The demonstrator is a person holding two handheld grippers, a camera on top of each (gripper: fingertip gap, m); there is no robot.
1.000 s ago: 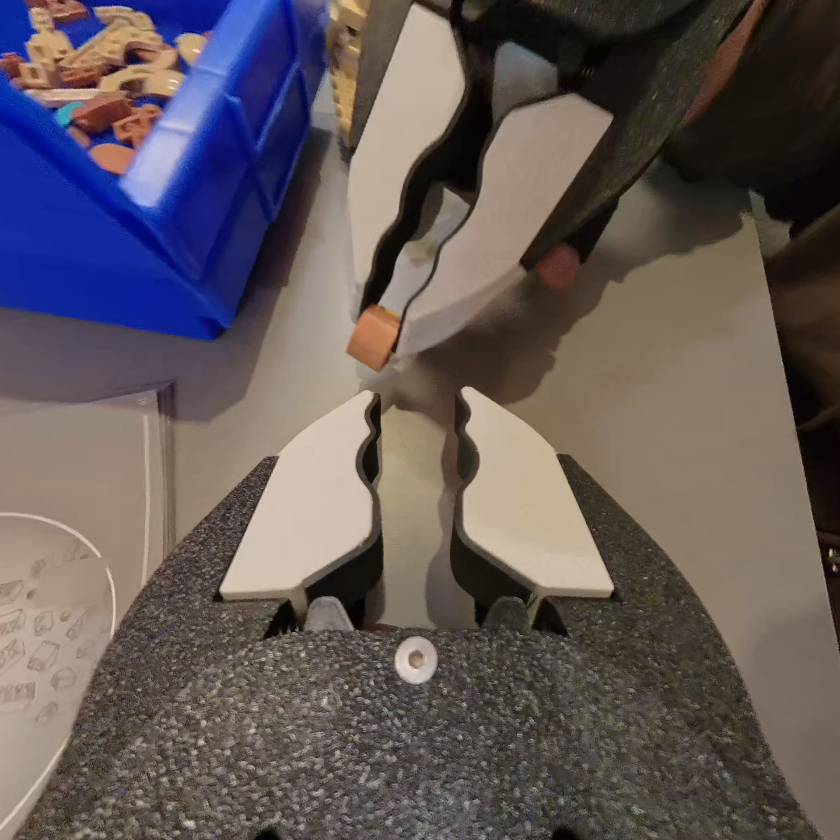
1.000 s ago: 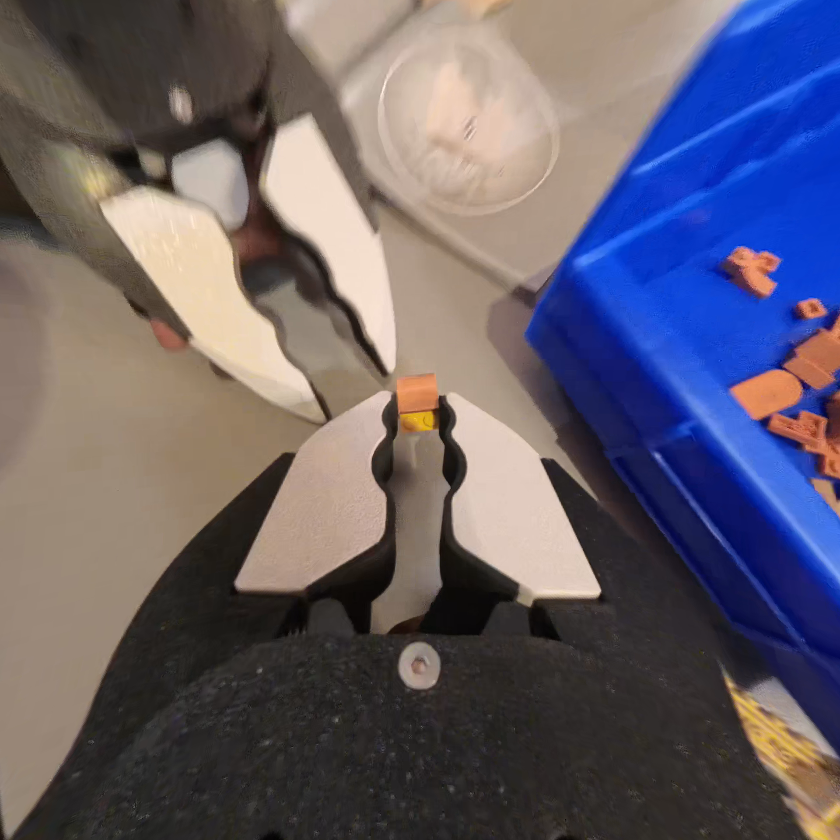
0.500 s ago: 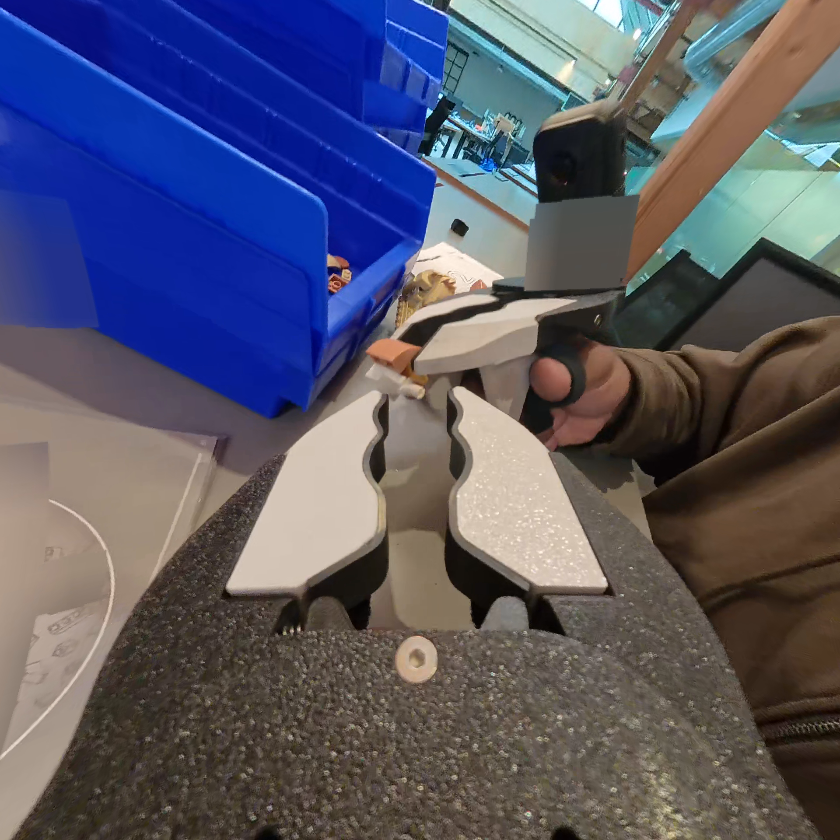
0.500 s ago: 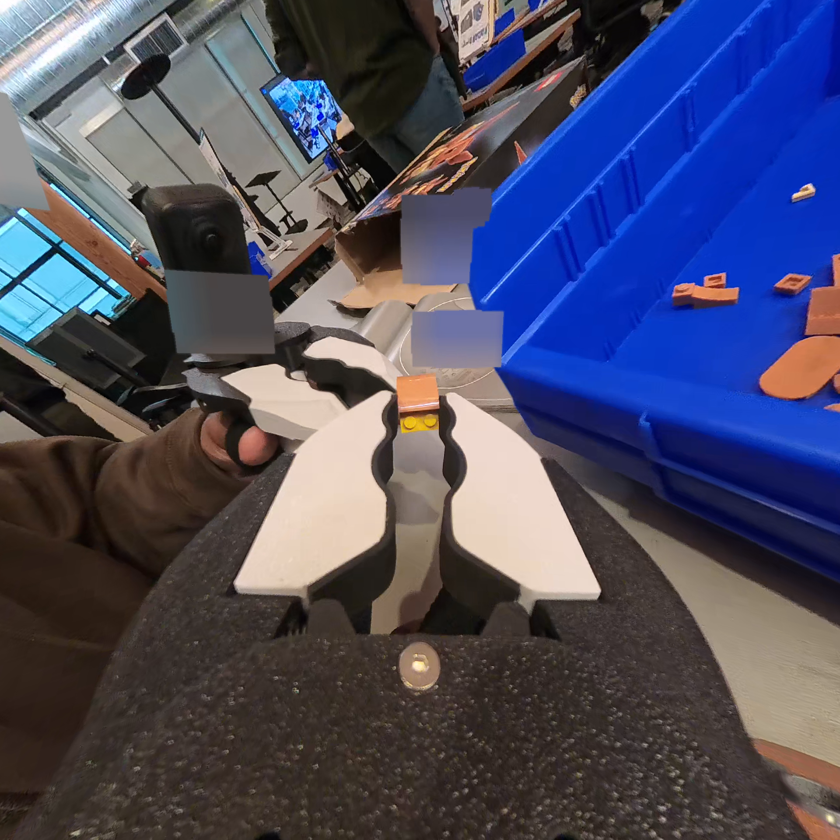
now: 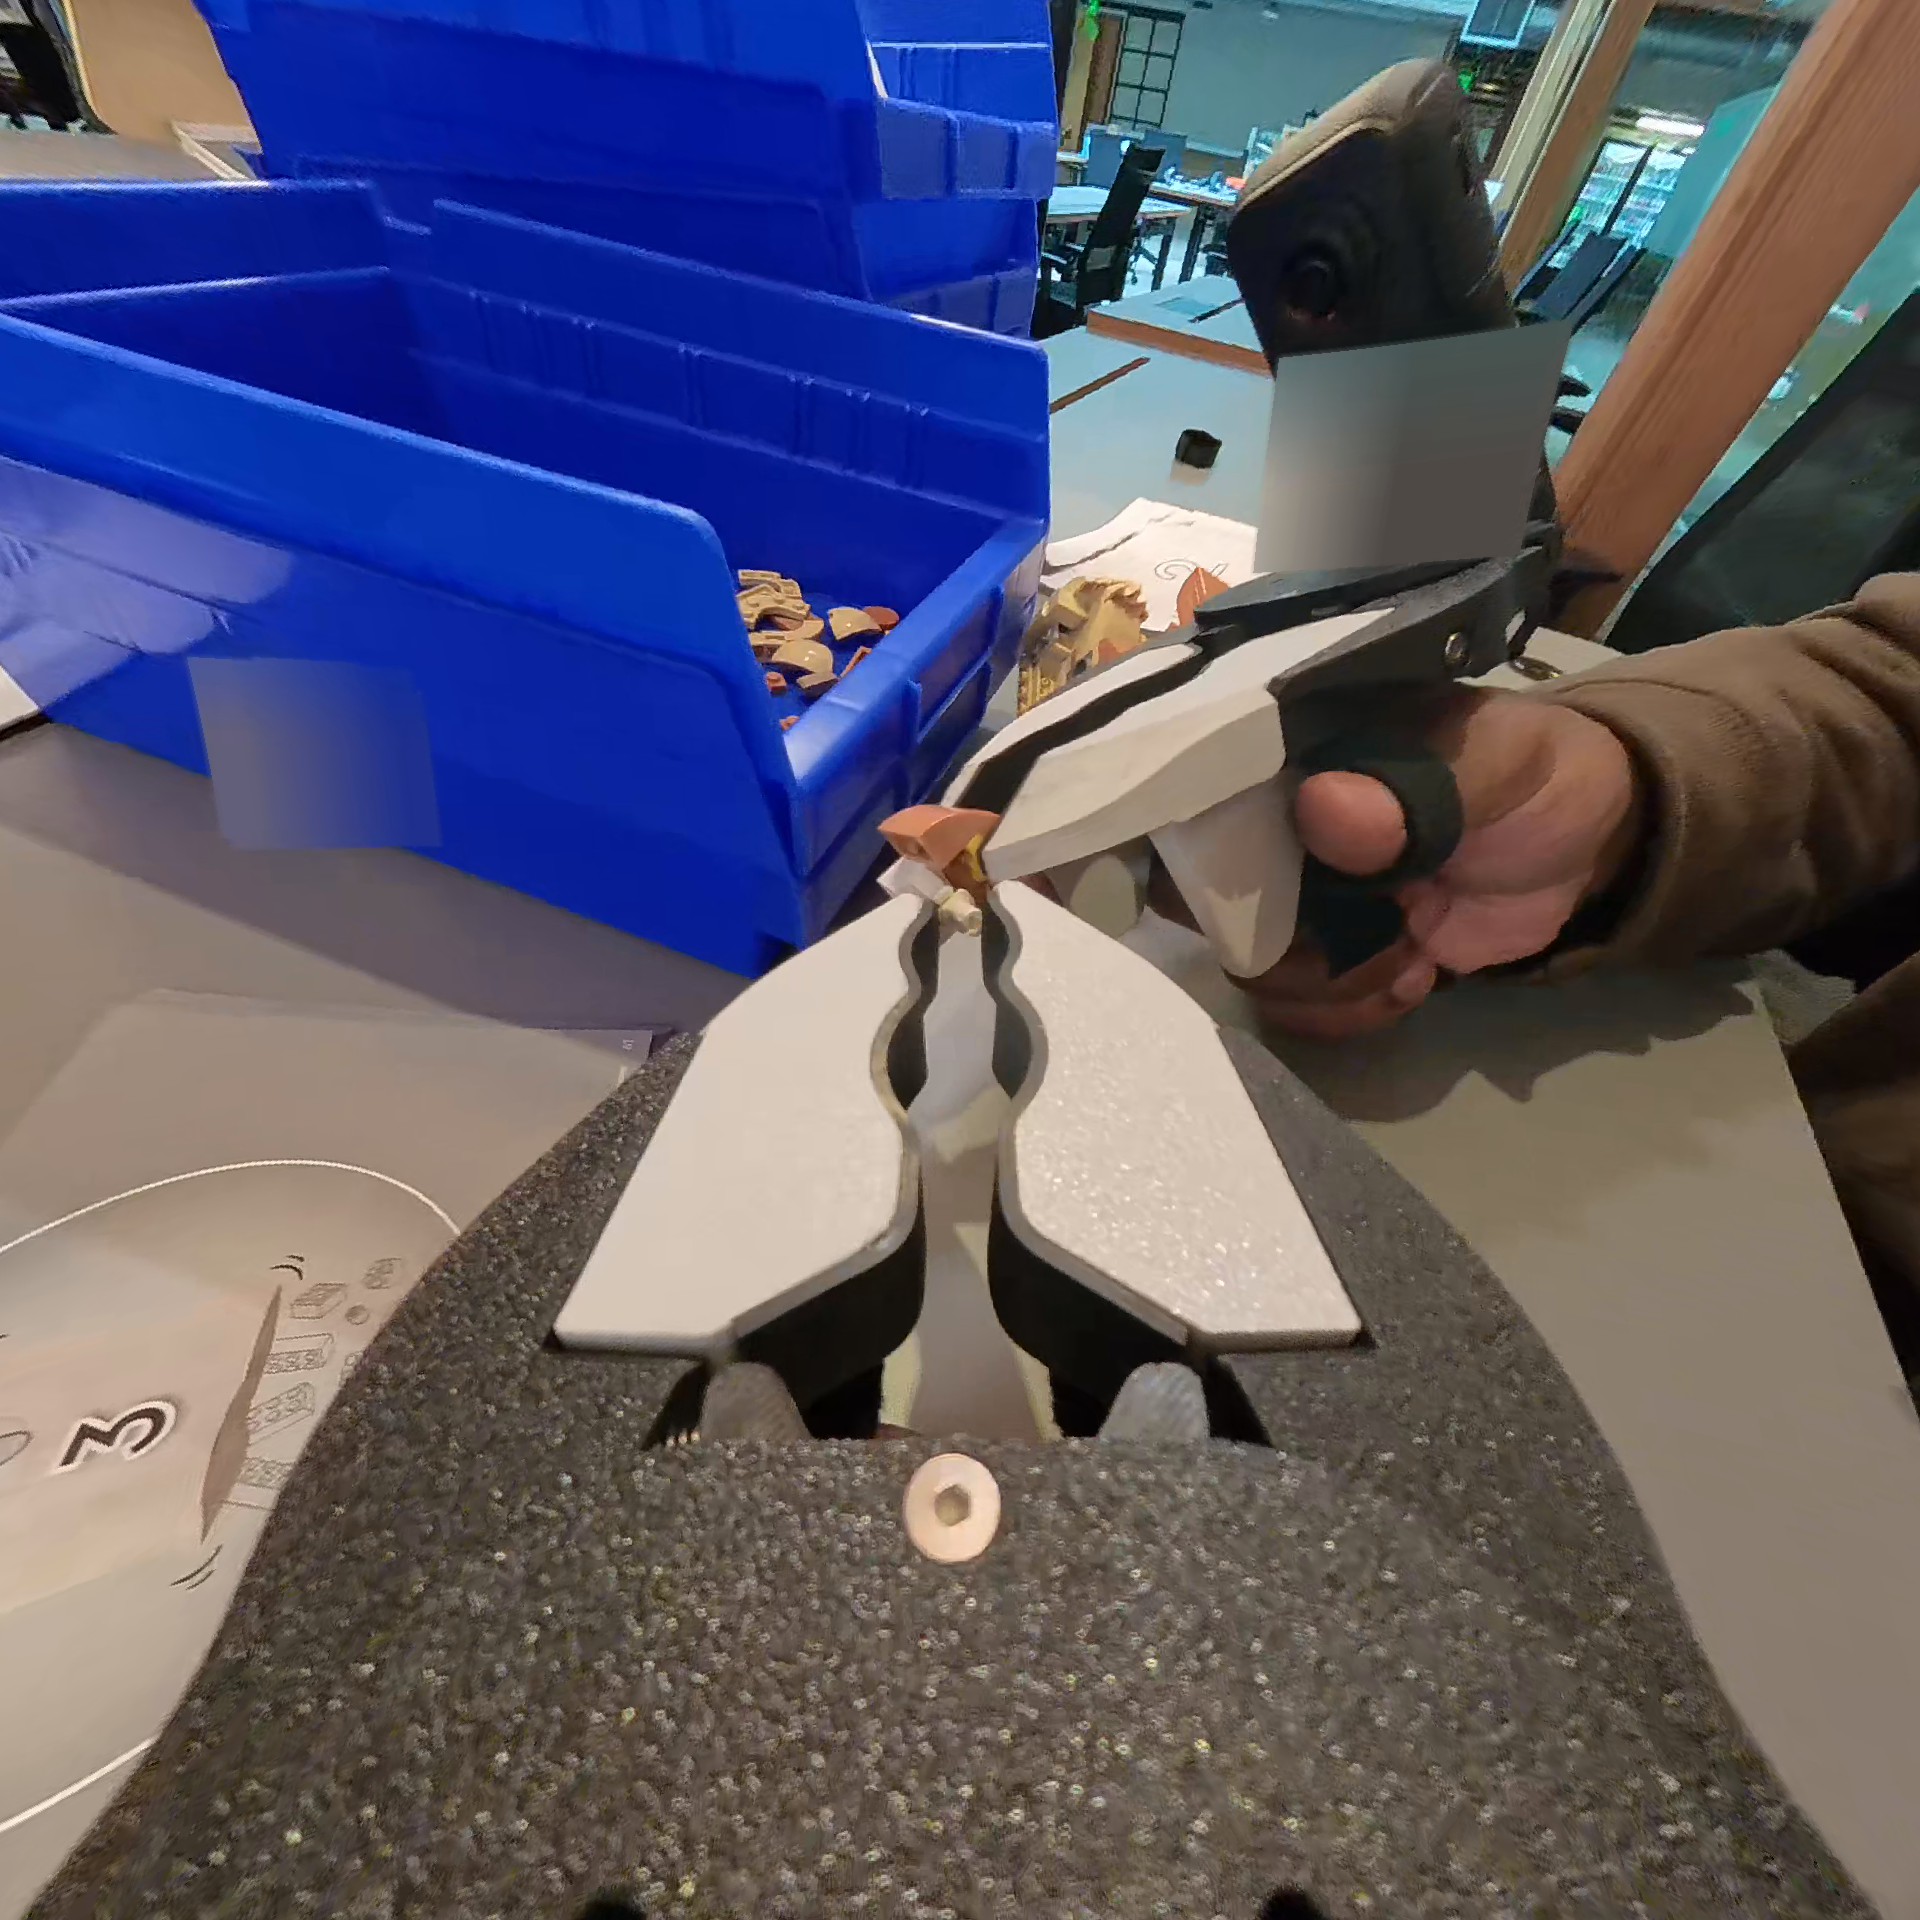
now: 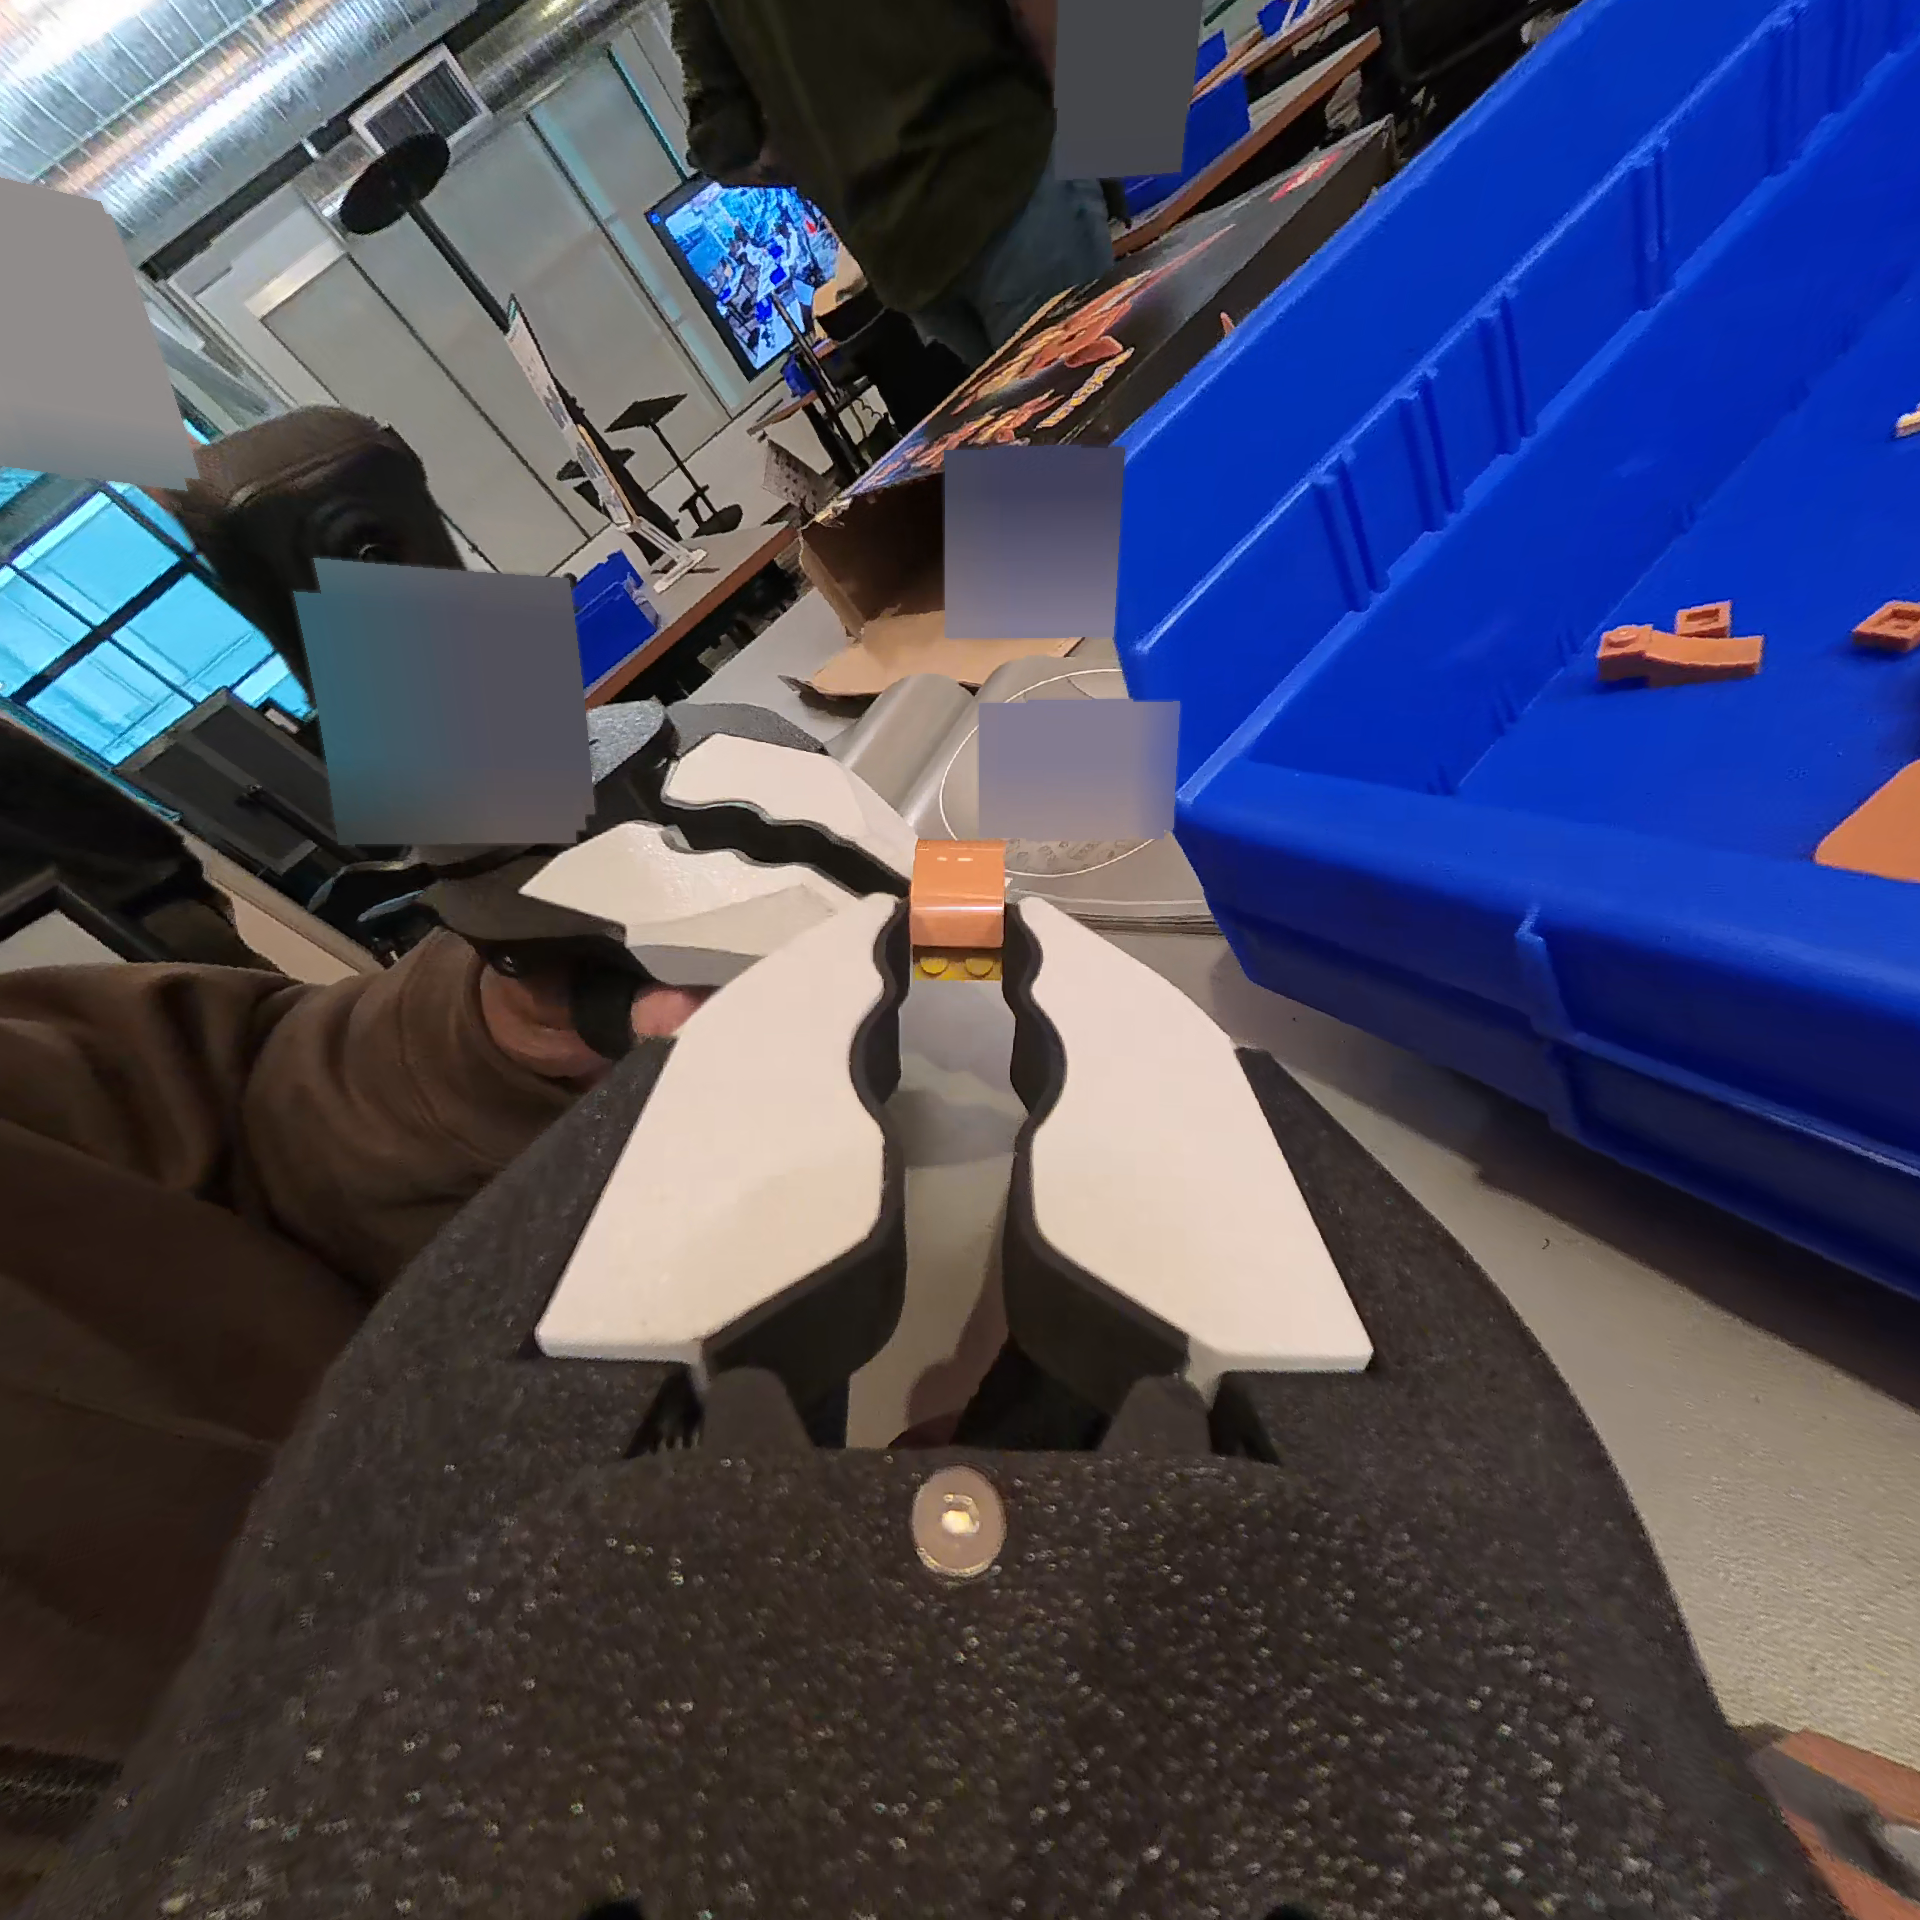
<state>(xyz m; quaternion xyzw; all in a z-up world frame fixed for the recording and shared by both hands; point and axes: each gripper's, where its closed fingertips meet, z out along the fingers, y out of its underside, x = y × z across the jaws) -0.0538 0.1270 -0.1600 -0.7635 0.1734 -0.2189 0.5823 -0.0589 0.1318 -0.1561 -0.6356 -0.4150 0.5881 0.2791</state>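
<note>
1. Right now the right tongs [image 6: 958,940] are clamped on a small orange-brown curved plastic brick [image 6: 958,896] with a yellow studded piece [image 6: 957,968] under it; both pads press its sides, and the assembly is held in the air above the grey surface [image 5: 1558,1195].
2. Facing them, the left tongs [image 5: 958,914] are almost together on a tiny cream peg [image 5: 962,910] that hangs from the underside of that assembly, beside a small white piece [image 5: 916,885].
3. Likely risk: the peg is very small and gripped only at the fingertips, so a slight twist or pull off-axis could flick it loose.
4. Nearby, a blue plastic bin [image 5: 582,623] of tan and brown bricks sits just beside the meeting point; a dropped part could get lost among them.
</note>
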